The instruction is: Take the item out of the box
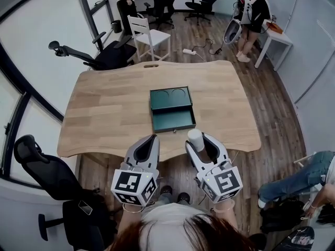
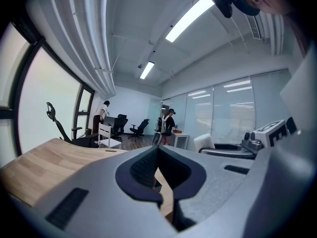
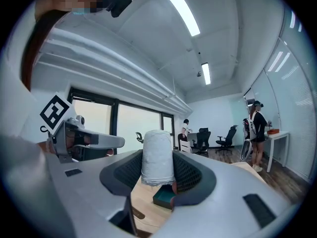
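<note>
- Nearest to us, the grey left tool [image 1: 152, 138] with its black-and-white marker cube is clenched. In the left gripper view its dark ribbed pads [image 2: 143, 166] meet at the tips with nothing between them.
- Beside it, the grey right tool [image 1: 202, 143] is clamped on a white, rough-surfaced cylinder [image 1: 195, 138]. In the right gripper view the cylinder [image 3: 157, 155] stands upright between the two ribbed pads [image 3: 187, 175], and its top rises above them.
- The cylinder is out of the box. It is held on our side of the box, over the near edge of the desk, and we see it touching neither of them.
- Below both tools lies the light wooden desk [image 1: 104, 114] with its wavy outline.
- Near the middle of the desk sits the dark green rectangular box [image 1: 172, 120], lying open. A flat dark green panel with two round recesses [image 1: 170, 98] adjoins its far side. The right gripper view shows a corner of the box [image 3: 163, 198] beneath the held cylinder.
- Past the far edge of the desk, a white slatted chair [image 1: 149, 35] and a black office chair [image 1: 107, 56] stand on the wooden floor.
- Farthest off, one person [image 1: 255, 14] stands at a small white table on the right, and another person [image 1: 125, 4] stands at the back left.
</note>
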Tool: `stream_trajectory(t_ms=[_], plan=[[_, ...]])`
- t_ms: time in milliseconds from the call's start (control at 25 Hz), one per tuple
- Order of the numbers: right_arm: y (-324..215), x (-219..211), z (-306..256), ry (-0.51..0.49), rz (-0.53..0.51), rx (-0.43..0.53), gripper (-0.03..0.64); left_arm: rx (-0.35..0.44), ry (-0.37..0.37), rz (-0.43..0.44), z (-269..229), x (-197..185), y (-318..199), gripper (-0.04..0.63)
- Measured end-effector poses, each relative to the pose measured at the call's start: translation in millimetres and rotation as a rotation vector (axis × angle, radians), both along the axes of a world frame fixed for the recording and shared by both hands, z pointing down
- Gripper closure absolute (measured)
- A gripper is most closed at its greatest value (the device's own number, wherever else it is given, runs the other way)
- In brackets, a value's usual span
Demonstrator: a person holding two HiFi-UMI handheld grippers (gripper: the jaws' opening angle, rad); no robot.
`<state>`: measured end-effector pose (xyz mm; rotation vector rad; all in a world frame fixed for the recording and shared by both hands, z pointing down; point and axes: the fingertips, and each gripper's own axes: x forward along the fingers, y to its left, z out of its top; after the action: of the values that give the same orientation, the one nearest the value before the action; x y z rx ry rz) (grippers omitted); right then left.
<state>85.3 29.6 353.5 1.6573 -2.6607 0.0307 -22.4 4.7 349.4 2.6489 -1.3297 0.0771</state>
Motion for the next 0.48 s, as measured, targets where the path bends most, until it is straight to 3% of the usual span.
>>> stream_trajectory(t_ms=[480], plan=[[14.0,8.7,-6.7,0.001,-0.001,0.007,0.417,-0.020,-0.004,0.003,5.1,7.9,8.1,0.589]])
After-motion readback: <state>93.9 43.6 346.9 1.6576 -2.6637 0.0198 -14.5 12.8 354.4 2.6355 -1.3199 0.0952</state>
